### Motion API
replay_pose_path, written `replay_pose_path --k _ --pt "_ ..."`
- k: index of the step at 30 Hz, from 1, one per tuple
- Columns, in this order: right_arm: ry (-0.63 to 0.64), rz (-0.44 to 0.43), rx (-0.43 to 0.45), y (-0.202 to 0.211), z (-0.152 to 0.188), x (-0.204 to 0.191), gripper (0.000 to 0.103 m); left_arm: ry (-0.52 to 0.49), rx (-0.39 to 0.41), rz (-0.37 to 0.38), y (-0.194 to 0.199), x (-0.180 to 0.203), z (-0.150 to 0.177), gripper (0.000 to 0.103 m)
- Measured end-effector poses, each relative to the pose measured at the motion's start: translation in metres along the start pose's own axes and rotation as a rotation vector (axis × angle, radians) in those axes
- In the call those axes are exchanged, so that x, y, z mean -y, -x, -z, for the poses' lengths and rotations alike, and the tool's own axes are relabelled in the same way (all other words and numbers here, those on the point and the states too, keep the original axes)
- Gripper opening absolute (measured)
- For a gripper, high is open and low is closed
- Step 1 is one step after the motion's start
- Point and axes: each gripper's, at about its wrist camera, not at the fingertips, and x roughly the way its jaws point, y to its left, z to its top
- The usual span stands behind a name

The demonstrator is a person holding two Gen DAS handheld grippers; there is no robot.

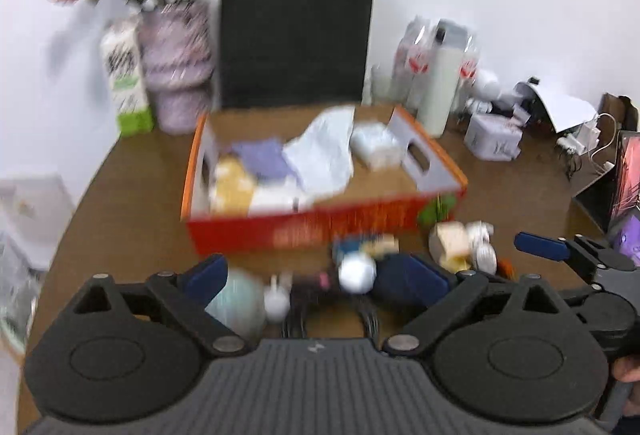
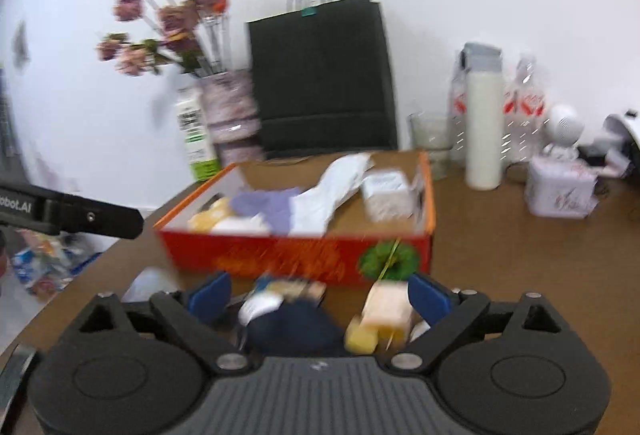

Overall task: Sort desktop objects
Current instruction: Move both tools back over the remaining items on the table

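An orange-red cardboard box stands mid-table, holding purple cloth, white paper, a yellow item and a small white box. Small objects lie in front of it. My left gripper is open over a pale green round thing and a white ball. My right gripper is open, with a dark blue object and a cream block lying between its pads. One of its blue fingers shows at the right of the left wrist view.
Against the wall behind the box stand a black paper bag, a flower vase, a green-white carton, a white bottle and a glass. A pale tin, cables and a laptop crowd the right side.
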Motion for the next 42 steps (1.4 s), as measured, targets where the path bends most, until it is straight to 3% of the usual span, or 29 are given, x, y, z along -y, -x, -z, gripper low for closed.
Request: replay_pose_path --k 5,10,15,26,32,36,42 --pt "-0.064 -0.067 -0.004 0.0 0.031 0.011 0.096 0.095 -0.055 -0.073 0.002 -0.005 0.036 0.098" --pt "-0.057 0.018 0.015 0.004 0.038 0.003 0.096 0.176 -0.069 -0.141 0.002 -0.006 0.051 0.098" --pt "-0.087 0.046 0.049 0.01 0.039 0.007 0.096 0.159 -0.041 -0.177 0.009 0.007 0.05 0.098" --pt "-0.07 0.05 0.035 0.008 0.042 0.005 0.096 0.113 -0.018 -0.157 0.015 0.025 0.057 0.099" --pt "-0.045 0.06 0.001 0.001 0.045 0.004 0.096 0.113 0.027 -0.128 0.015 0.011 0.077 0.101" --pt "-0.066 0.02 -0.04 -0.002 0.049 0.008 0.096 0.154 -0.012 -0.119 0.001 0.002 0.09 0.101" --pt "-0.001 -0.013 -0.06 -0.006 0.056 -0.004 0.096 0.072 0.027 -0.114 -0.013 -0.01 0.102 0.101"
